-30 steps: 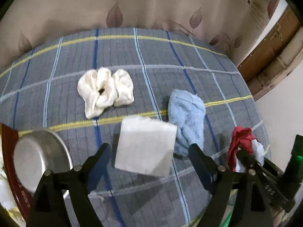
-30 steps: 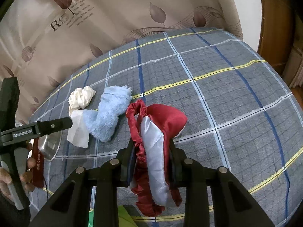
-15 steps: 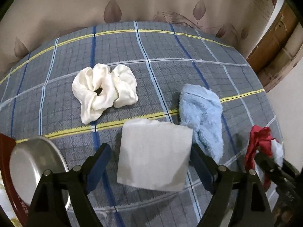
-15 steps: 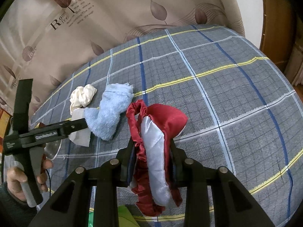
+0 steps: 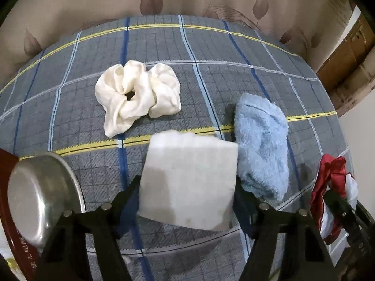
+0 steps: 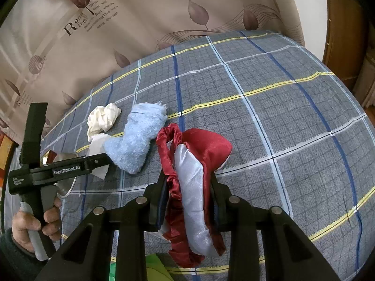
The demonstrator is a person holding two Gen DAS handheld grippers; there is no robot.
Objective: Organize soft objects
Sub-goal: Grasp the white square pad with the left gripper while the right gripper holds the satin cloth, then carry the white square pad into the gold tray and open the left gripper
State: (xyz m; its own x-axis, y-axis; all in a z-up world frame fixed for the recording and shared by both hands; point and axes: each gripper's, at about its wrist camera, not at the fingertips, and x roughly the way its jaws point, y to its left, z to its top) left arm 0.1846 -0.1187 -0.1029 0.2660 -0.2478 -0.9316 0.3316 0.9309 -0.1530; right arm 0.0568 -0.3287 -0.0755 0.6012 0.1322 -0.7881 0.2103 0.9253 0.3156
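Both black two-finger grippers are busy over the grey plaid bedcover. Nearest the right wrist camera, the right gripper is clamped on a dark red satin pouch with a pale blue-white lining, its fingers pressing the bunched fabric from either side; the pouch hangs below them and also sticks up above them (its ruffled red edge curls to the left). From the left wrist camera the same pouch shows at the right edge, pinched in the other tool.

Close in front of the left camera, the left gripper stands wide, its fingers flanking a flat white square pad of soft material that lies on the cover; whether the tips press the pad's edges cannot be told. Touching the pad's right side lies a fluffy light blue towel-like cloth, rumpled into a long heap. At the lower left sits an upturned round steel bowl on a dark red tray.

Farther back, apart from the pad and the blue cloth, a cream satin scrunchie rests on the plaid. Beyond the bed hangs a beige curtain printed with brown leaves. The person's left hand grips the left tool's handle.
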